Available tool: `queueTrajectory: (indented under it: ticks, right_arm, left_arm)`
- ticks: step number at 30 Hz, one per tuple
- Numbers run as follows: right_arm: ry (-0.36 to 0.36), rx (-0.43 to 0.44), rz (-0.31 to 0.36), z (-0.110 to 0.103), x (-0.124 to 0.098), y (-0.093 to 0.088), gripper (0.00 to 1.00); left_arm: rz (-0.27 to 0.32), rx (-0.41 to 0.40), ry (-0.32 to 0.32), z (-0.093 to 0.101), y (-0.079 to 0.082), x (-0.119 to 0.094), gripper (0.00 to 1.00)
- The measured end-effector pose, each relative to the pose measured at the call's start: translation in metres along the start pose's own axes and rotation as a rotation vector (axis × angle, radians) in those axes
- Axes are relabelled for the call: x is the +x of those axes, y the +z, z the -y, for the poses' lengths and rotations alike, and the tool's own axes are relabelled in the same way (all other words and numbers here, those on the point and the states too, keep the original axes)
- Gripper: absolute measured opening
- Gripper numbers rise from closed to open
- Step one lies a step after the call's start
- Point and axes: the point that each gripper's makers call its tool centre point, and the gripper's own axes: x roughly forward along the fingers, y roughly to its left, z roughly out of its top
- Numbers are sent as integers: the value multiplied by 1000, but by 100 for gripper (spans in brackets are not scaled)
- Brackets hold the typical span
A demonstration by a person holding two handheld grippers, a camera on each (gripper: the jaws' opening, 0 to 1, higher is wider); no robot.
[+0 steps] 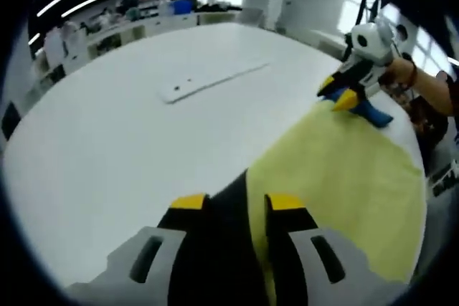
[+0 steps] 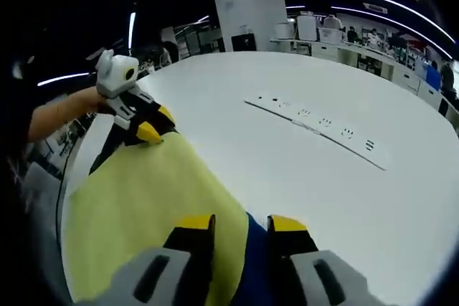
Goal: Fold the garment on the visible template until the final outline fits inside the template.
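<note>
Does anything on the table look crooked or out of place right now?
Nothing stands out. The yellow garment lies fairly flat on the white table, each gripper pinching a dark corner: left gripper, right gripper. The white strip lies flat.

Matt yellow cloth garment [image 1: 344, 177], smooth white table [image 1: 129, 148]

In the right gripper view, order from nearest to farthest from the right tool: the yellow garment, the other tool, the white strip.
1. Yellow garment, at its jaws, on the left.
2. Left tool, at the garment's far corner.
3. White strip, right; close to 2, order uncertain.
</note>
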Motion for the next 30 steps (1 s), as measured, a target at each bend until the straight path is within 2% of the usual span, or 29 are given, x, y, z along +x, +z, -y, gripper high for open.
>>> queueTrajectory:
  ticks: [3, 4, 8, 9, 12, 14, 17, 22, 28, 30]
  right_arm:
    - [4, -2, -19, -1, 4, -4, 23]
    - [1, -4, -26, -1, 5, -5, 22]
    - [-25, 10, -38, 2, 5, -8, 17]
    - [-42, 53, -32, 2, 6, -8, 16]
    - [-40, 34, -34, -1, 9, -8, 12]
    - [-63, 1, -43, 1, 9, -8, 10]
    - [-72, 7, -43, 2, 9, -8, 3]
    - [-83, -8, -22, -4, 2, -3, 0]
    - [-82, -20, 77, -18, -27, 18, 0]
    - [-78, -23, 99, -26, -38, 20, 0]
  left_arm:
    - [-25, 39, 0, -1, -1, 5, 27]
    - [-12, 56, -2, -1, 4, 5, 27]
    - [-62, 83, -2, 0, 6, 8, 23]
    - [-76, 86, 3, 1, 7, 9, 21]
    - [-91, 67, -3, 5, 7, 10, 15]
    - [-102, 56, -17, 10, 6, 10, 8]
    - [-102, 47, -29, 13, 6, 10, 2]
    - [-80, 13, 3, 15, 8, 3, 1]
    - [23, 49, 40, 23, 22, -26, 1]
    - [48, 15, 46, 29, 24, -38, 1]
